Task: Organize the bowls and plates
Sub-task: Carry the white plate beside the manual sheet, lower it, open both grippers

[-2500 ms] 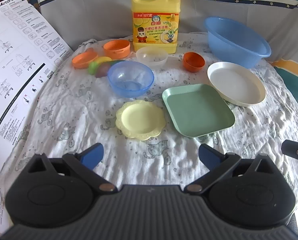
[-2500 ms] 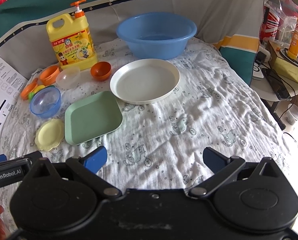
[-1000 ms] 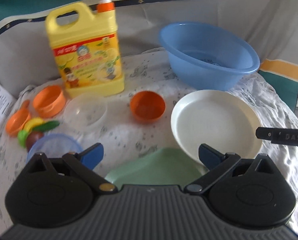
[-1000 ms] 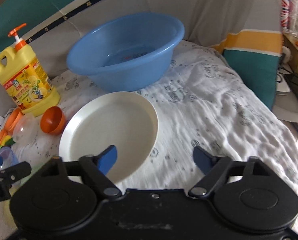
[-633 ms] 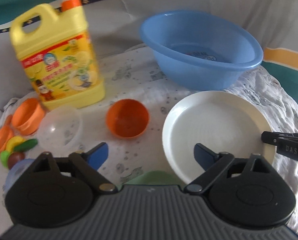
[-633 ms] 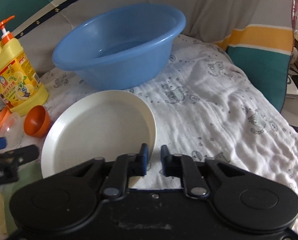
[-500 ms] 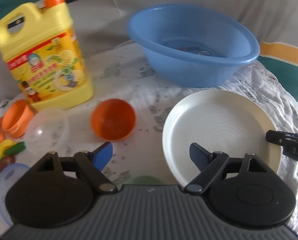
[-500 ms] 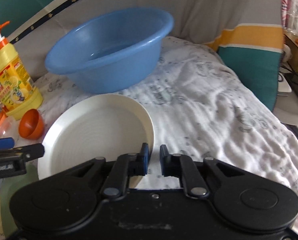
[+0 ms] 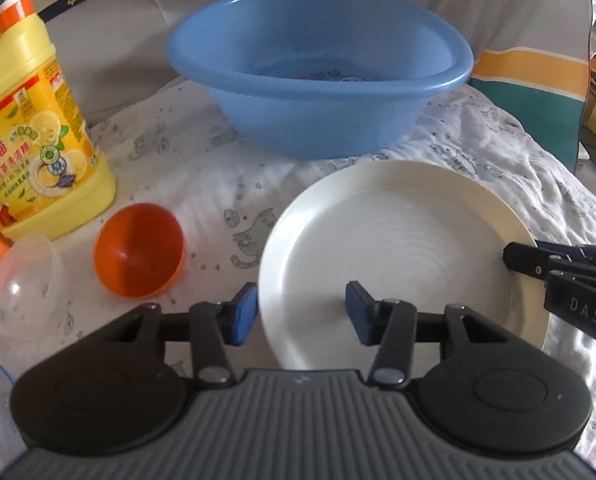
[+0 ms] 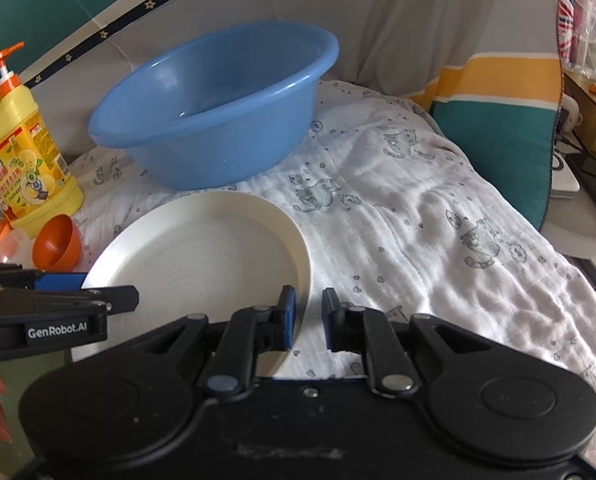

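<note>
Left wrist view: close, angled down over the white plate (image 9: 394,240) from its left rim. Right wrist view: from its right rim. Shared: plate, blue basin (image 10: 217,112).

Left gripper (image 9: 301,312) tilted downward, fingers closing, right gripper (image 10: 309,316) tilted downward, fingers narrowly apart and opening

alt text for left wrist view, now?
The left gripper, jaws closing, straddles the near-left rim of a white plate on a printed cloth, while the right gripper is at the plate's right rim. Behind sit a blue basin, an orange bowl, a clear bowl and a yellow bottle.
</note>
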`<action>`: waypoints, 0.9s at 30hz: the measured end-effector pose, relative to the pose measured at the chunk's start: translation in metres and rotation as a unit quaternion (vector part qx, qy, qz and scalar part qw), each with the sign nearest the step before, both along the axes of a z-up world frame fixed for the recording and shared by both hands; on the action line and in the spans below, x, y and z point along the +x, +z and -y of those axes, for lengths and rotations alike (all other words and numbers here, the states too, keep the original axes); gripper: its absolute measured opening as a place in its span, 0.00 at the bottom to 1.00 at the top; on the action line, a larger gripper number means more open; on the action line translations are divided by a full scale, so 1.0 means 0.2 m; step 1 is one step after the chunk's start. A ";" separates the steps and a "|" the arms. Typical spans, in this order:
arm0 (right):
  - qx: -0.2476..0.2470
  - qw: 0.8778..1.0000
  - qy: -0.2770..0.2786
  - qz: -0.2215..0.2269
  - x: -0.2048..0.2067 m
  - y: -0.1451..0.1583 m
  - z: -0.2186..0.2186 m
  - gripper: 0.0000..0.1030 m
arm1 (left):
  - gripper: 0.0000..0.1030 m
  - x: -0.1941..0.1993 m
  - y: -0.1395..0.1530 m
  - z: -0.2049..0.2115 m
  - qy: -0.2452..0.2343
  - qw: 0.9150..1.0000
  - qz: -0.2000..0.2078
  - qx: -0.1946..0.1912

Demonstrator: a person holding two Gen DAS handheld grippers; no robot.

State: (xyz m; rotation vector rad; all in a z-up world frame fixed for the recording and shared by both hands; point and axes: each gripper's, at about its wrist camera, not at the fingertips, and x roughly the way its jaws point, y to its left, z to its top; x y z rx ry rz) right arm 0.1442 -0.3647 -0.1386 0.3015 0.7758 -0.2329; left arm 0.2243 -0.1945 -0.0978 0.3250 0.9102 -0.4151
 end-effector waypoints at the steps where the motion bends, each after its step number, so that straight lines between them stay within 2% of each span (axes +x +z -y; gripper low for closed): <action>1: -0.006 1.000 0.001 0.002 0.00 0.00 -0.01 0.16 | 0.53 0.00 0.00 0.00 0.002 1.000 0.001 0.002; 3: -0.011 1.000 0.002 0.006 0.00 0.00 -0.01 0.16 | 0.57 0.01 0.00 -0.02 0.011 1.000 0.004 0.006; 6: -0.014 1.000 0.000 0.007 0.00 0.00 -0.02 0.18 | 0.43 0.01 0.00 -0.03 0.001 1.000 -0.007 -0.008; 10: 0.001 1.000 -0.006 0.001 0.01 0.02 -0.04 0.19 | 0.41 -0.01 0.01 0.01 0.002 1.000 -0.001 0.004; 12: 0.014 1.000 -0.016 -0.001 0.00 0.03 -0.02 0.19 | 0.35 -0.03 0.03 0.01 0.003 1.000 0.005 0.009; 21: 0.022 0.999 -0.026 -0.002 -0.10 0.15 0.00 0.19 | 0.35 -0.13 0.19 0.01 0.009 1.000 0.016 0.005; 27: 0.032 0.999 -0.013 -0.008 -0.20 0.27 -0.07 0.19 | 0.35 -0.27 0.31 -0.09 0.026 1.000 0.018 -0.003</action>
